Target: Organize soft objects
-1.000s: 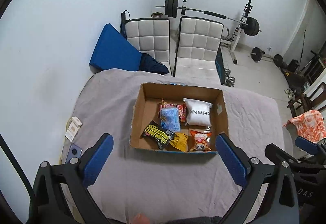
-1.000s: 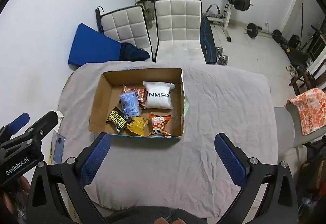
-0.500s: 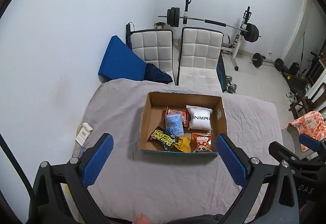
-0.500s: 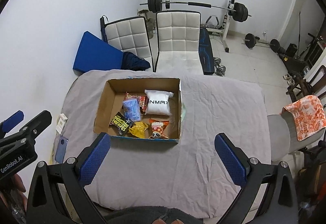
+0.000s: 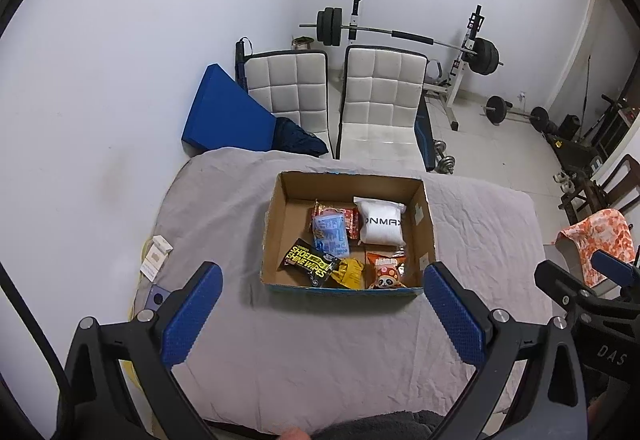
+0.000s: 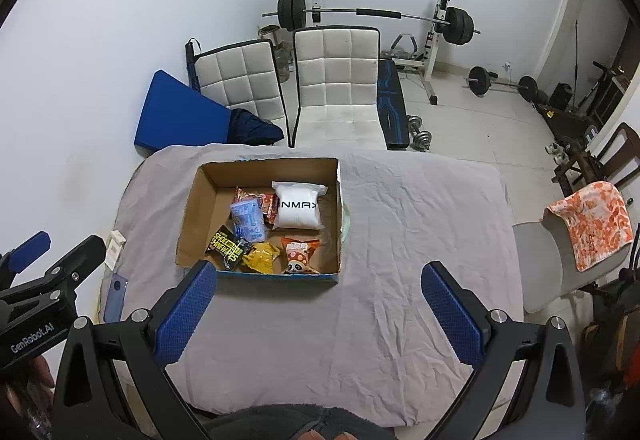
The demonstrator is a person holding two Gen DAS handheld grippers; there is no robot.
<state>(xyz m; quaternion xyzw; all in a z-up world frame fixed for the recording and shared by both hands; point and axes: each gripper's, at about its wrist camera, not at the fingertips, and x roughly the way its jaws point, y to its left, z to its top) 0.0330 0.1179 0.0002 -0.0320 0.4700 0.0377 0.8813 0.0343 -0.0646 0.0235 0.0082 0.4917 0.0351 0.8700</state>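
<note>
Left wrist view: a shallow corrugated cardboard box (image 5: 348, 230) sits mid-table on a wrinkled grey cloth (image 5: 320, 340), holding soft packets: a puffy white pouch (image 5: 380, 226), a translucent blue pack (image 5: 330, 234), a glossy black wipes sachet (image 5: 310, 262), a crinkled yellow bag (image 5: 349, 272) and an orange panda snack (image 5: 386, 270). Both the left gripper (image 5: 320, 314) and right gripper (image 6: 318, 312) hang above the cloth, near the box, textured blue pads spread wide and empty

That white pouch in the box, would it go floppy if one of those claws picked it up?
Probably. The white pouch looks puffed and rounded like a pillow, so it would likely squash and sag rather than hold its shape. Its glossy plastic skin may be slippery. It lies flat in the cardboard box, so rolling seems unlikely.
</note>
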